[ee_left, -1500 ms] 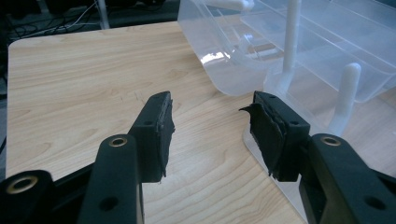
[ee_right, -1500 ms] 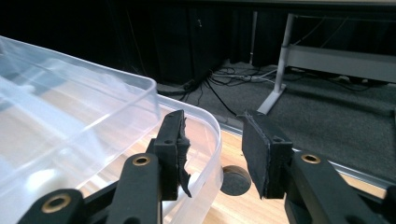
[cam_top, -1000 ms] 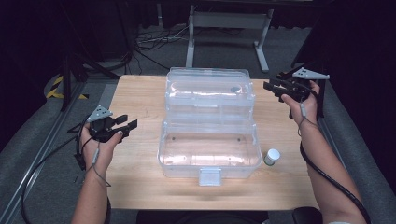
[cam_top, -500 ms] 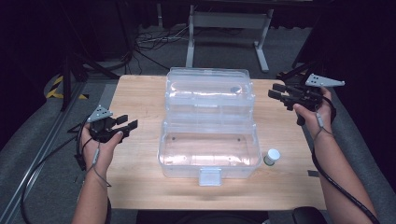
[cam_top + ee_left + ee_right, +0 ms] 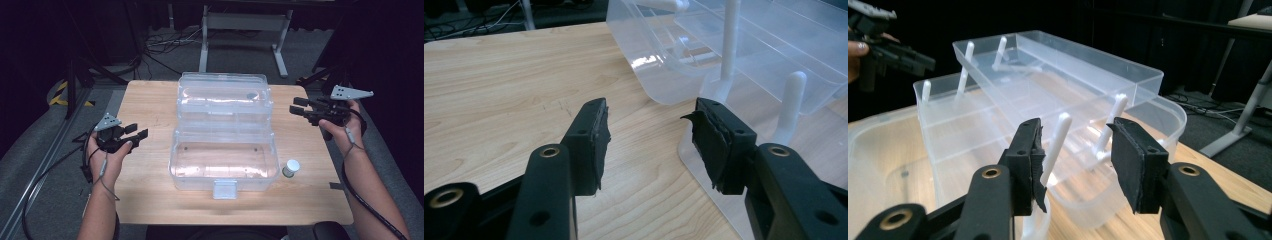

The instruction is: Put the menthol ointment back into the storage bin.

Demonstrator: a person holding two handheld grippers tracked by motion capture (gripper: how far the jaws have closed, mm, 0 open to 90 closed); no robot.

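Surface: light wooden surface (image 5: 150, 100) on a grey floor, dark surroundings, cables and a metal stand behind
Container: clear plastic toolbox (image 5: 224, 135) at the centre of the surface, lid open, tiered inner tray (image 5: 1048, 80) raised on white swing arms; front latch (image 5: 224, 189) at the near edge
Small item: white-capped vial (image 5: 290, 167) upright on the surface, just beside the toolbox's near right corner
Left gripper: left gripper (image 5: 134, 136) held over the left edge of the surface, well apart from the toolbox; jaws spread wide, nothing between them; pads (image 5: 600, 137) worn, with wood grain and the box corner beyond
Right gripper: right gripper (image 5: 299, 106) held near the right side of the toolbox, pointing at it; jaws parted, holding nothing; a white swing arm (image 5: 1055, 145) shows between them, farther off
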